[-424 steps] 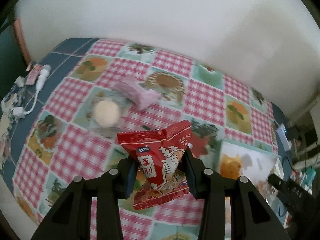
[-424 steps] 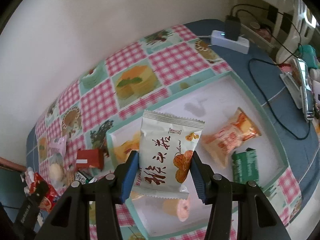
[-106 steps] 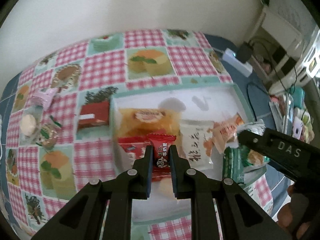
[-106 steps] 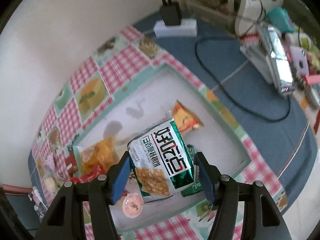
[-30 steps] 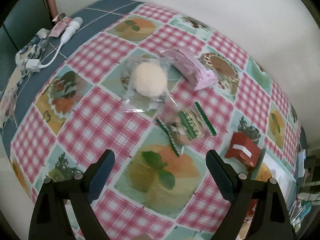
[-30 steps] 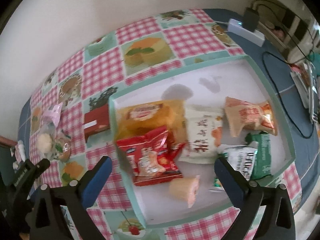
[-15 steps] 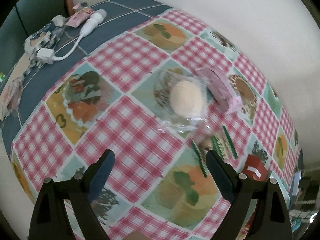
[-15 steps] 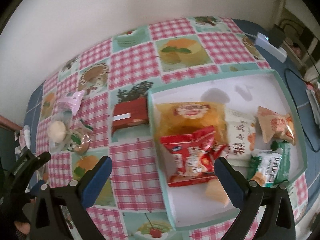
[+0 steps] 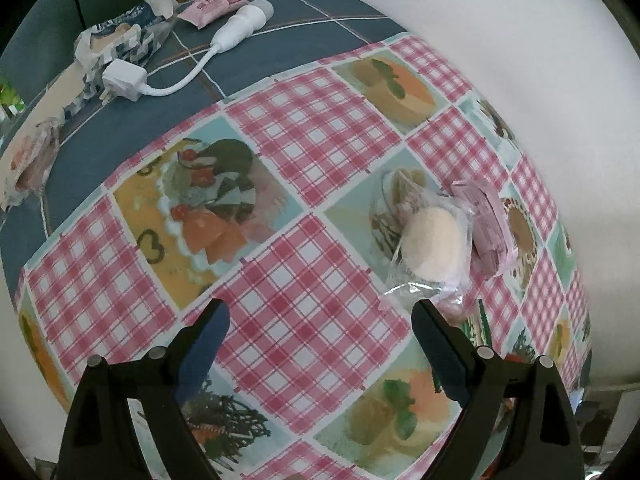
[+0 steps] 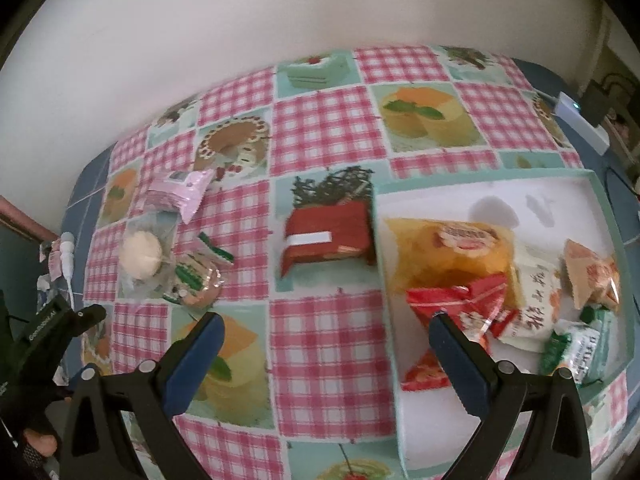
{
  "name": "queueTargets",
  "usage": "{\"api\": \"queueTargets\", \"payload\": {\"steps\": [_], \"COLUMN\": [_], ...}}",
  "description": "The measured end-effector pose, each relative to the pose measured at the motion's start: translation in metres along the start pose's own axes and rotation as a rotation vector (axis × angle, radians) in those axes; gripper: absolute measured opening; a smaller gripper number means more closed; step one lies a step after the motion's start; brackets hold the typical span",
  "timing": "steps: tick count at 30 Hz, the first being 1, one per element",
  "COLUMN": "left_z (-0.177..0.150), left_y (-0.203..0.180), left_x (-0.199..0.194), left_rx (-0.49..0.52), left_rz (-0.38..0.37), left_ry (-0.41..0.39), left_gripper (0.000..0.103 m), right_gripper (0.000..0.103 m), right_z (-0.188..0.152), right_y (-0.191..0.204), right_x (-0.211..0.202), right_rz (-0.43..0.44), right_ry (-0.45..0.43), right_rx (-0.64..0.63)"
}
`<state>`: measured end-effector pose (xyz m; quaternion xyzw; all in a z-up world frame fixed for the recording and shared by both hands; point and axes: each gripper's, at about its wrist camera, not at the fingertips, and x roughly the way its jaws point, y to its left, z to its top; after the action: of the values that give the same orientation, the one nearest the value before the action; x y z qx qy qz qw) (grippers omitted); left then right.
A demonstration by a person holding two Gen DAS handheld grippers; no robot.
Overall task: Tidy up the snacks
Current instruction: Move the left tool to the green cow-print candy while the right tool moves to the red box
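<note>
Both our grippers gape wide and empty: the left gripper (image 9: 320, 322) hangs near the clear-wrapped round pastry (image 9: 434, 242) and pink packet (image 9: 486, 226), the right gripper (image 10: 324, 334) between the red box (image 10: 326, 240) and the tray (image 10: 600, 184) of snacks.

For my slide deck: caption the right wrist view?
Open right gripper over checked tablecloth, red box beside the snack-filled tray.

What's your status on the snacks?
Both grippers, left and right, open, empty. Four snacks outside tray: red box, bun, pink pack, cookie. Nothing blocking.
</note>
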<state>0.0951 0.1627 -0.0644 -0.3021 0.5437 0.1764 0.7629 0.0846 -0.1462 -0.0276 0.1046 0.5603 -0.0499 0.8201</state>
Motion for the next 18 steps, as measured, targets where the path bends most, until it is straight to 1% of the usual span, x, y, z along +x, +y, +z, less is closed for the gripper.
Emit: {"api": "queueTargets", "payload": {"steps": [4,7,13,17,18], "left_z": [0.004,0.002,-0.004,-0.008,-0.008], "left_y": [-0.003,-0.014,-0.035,-0.047,-0.05], "left_x": [0.007,0.011,0.011,0.013,0.014], "left_rx": [0.007,0.028,0.089,0.108,0.113], "left_rz": [-0.017,-0.022,-0.041,-0.069,-0.073], "left_ry": [0.018,0.027,0.015,0.019,0.02], "left_gripper": [0.093,0.093,0.093,0.093,0.093], "right_gripper": [0.103,0.103,0.103,0.094,0.093], "right_z": [0.006,0.011,0.024,0.03,0.031], "right_y": [0.009,0.014,0.017,0.019,0.019], "right_x": [0.004,0.004,0.006,0.013,0.015], "right_rz": [0.006,0.017,0.025,0.021,0.023], "right_ry": [-0.008,-0.025,-0.06,-0.066,-0.064], "right_rx": [-0.023,-0.033,-0.031,-0.044,-0.046]}}
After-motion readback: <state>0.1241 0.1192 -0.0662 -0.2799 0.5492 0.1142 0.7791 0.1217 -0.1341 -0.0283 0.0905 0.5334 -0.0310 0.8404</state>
